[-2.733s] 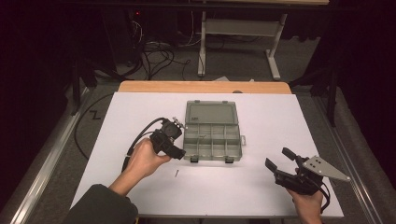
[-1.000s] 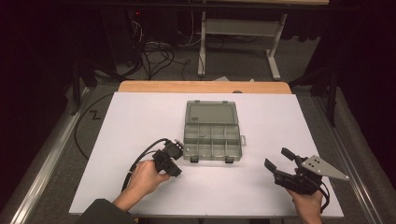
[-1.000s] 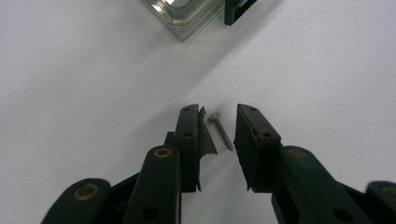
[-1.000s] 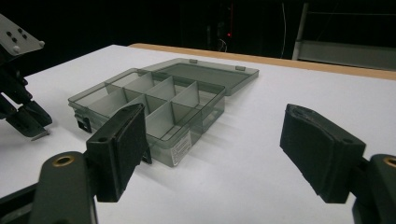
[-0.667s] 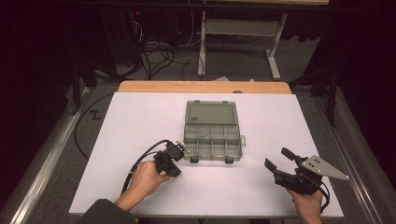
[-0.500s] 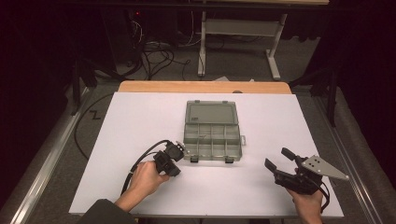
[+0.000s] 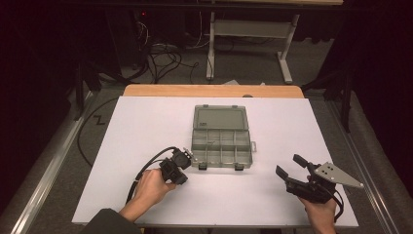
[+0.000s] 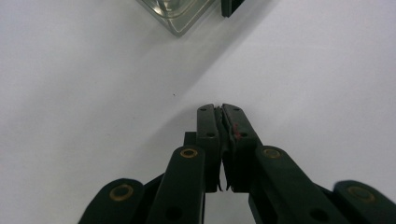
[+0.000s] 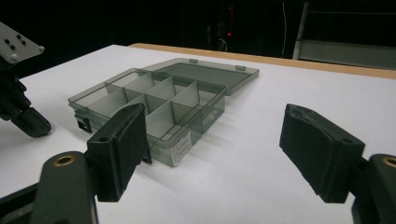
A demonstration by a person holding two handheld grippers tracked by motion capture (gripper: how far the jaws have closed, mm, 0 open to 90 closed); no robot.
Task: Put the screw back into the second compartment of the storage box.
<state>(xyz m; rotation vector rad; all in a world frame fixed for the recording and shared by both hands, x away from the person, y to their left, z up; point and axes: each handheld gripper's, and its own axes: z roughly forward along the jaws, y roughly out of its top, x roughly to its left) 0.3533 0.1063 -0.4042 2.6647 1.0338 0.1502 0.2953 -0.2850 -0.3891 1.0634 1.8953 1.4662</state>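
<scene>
One compartment box [image 7: 221, 141], lid open; left gripper [image 8: 219, 108] fingers pressed together, right gripper [image 9: 212, 154] fingers spread.

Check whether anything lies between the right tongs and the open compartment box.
Nothing does. In the high view, only bare white table separates the right tongs from the compartment box; the right gripper view shows the same bare stretch.

The right gripper [image 9: 212, 154] has its jaws spread wide above the white table [image 9: 261, 140]. Between and beyond them, nearer the left jaw, sits a clear compartment box [image 9: 154, 105], lid open flat behind it. The left gripper [image 9: 21, 109] rests at far left.
</scene>
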